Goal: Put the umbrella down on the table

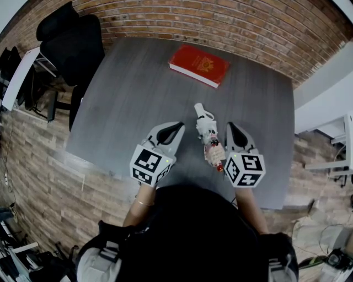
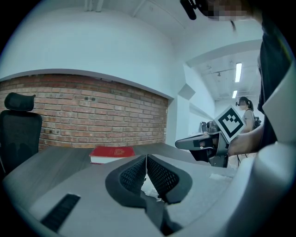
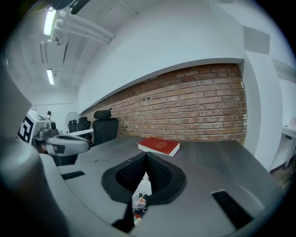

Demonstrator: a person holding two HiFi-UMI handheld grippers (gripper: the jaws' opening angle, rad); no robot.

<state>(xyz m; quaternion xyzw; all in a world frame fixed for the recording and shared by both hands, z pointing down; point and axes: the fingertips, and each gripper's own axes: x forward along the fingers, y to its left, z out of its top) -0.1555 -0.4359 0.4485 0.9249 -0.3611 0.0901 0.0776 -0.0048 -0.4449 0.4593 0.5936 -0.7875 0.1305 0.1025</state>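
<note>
Grey table (image 1: 127, 99) against a brick wall (image 1: 220, 16), red book (image 1: 198, 65) near its far edge, folded umbrella (image 1: 209, 140) lying on the tabletop between the two grippers, left gripper (image 1: 175, 130) and right gripper (image 1: 234, 132) both with jaws pressed together, gripping nothing

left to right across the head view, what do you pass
office chair -> left gripper -> umbrella -> right gripper; red book left out, it overlaps sideways with the middle ones
</note>
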